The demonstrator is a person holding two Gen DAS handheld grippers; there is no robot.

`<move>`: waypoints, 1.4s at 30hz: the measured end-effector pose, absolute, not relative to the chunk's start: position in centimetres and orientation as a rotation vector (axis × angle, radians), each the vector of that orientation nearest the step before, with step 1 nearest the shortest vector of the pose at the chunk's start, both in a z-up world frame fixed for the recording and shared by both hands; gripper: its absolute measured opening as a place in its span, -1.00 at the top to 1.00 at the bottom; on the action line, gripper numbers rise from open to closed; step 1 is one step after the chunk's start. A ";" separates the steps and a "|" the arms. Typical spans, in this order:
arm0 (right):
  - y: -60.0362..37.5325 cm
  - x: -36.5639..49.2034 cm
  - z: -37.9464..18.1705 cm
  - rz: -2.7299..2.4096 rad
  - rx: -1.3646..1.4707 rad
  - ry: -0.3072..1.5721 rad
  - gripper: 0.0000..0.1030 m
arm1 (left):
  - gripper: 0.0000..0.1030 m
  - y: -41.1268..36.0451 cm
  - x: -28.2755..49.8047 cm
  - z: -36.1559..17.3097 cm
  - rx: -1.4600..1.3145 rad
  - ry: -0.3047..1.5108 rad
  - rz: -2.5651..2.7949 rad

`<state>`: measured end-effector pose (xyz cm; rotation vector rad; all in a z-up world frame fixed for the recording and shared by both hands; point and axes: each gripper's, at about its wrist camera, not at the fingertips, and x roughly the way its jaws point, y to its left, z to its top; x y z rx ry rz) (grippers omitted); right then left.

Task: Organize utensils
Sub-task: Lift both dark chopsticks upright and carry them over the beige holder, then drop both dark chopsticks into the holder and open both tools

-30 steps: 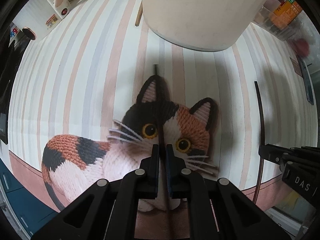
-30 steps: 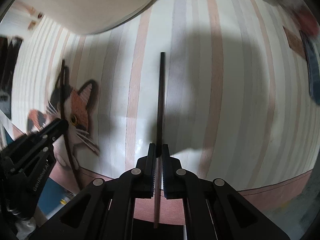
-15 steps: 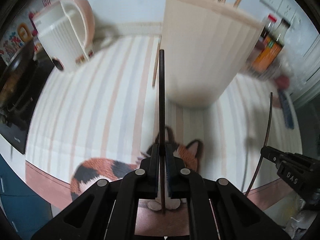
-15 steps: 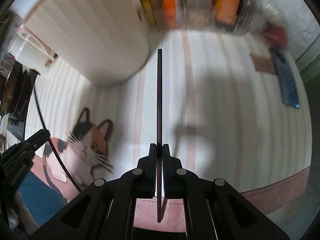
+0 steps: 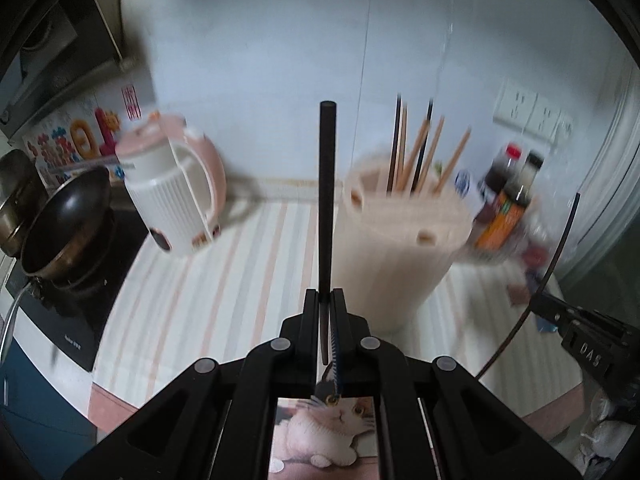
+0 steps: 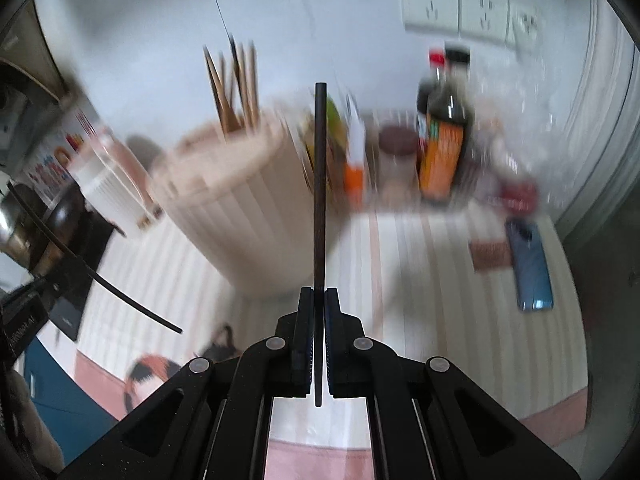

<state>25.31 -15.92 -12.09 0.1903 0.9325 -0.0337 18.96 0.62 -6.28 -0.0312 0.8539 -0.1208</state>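
My left gripper (image 5: 325, 294) is shut on a dark chopstick (image 5: 327, 200) that points up and forward, above the striped mat. My right gripper (image 6: 319, 292) is shut on another dark chopstick (image 6: 319, 184), also raised. A cream ribbed utensil holder (image 5: 400, 256) with several chopsticks (image 5: 420, 152) standing in it is just ahead and right of the left gripper; in the right wrist view the holder (image 6: 236, 208) is ahead and to the left. The right gripper (image 5: 588, 340) with its chopstick (image 5: 548, 276) shows at the right of the left wrist view.
A pink-and-white kettle (image 5: 176, 196) stands at the back left, a pan (image 5: 64, 216) on a cooktop beyond it. Sauce bottles (image 6: 444, 136) and jars line the back wall. A blue phone (image 6: 530, 264) lies at the right on the striped mat (image 5: 208, 280).
Both grippers have lifted their chopsticks off the mat and tilted up, so the views now face the utensil holder and the back wall instead of the mat.
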 end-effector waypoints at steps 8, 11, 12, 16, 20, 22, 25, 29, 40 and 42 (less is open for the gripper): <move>-17.0 27.7 -2.2 0.059 0.295 0.791 0.91 | 0.94 1.3 20.3 2.8 -0.151 0.741 -0.198; -17.3 29.9 0.9 0.088 0.320 0.741 0.91 | 0.94 0.8 21.9 5.4 -0.179 0.704 -0.236; -17.3 30.5 1.7 0.085 0.317 0.720 0.91 | 0.94 0.4 22.7 6.1 -0.172 0.692 -0.239; -17.4 33.7 3.4 0.072 0.323 0.653 0.91 | 0.94 -1.4 26.5 6.5 -0.116 0.690 -0.238; -16.9 36.8 3.1 0.051 0.319 0.614 0.91 | 0.94 -2.4 29.7 5.5 -0.074 0.703 -0.220; -16.6 37.9 2.4 0.041 0.314 0.597 0.91 | 0.94 -2.6 31.2 4.6 -0.069 0.716 -0.217; -16.1 39.2 1.2 0.040 0.314 0.577 0.91 | 0.94 -2.6 32.7 3.1 -0.078 0.739 -0.220; -15.5 40.4 -0.5 0.039 0.305 0.586 0.91 | 0.94 -2.6 33.7 1.2 -0.095 0.787 -0.232; -14.9 41.8 -4.6 0.076 0.251 0.770 0.56 | 0.59 -1.9 33.3 -1.1 -0.117 0.913 -0.186; -15.4 40.8 -4.7 0.071 0.259 0.780 0.14 | -0.01 -1.4 32.2 -0.9 -0.112 0.898 -0.136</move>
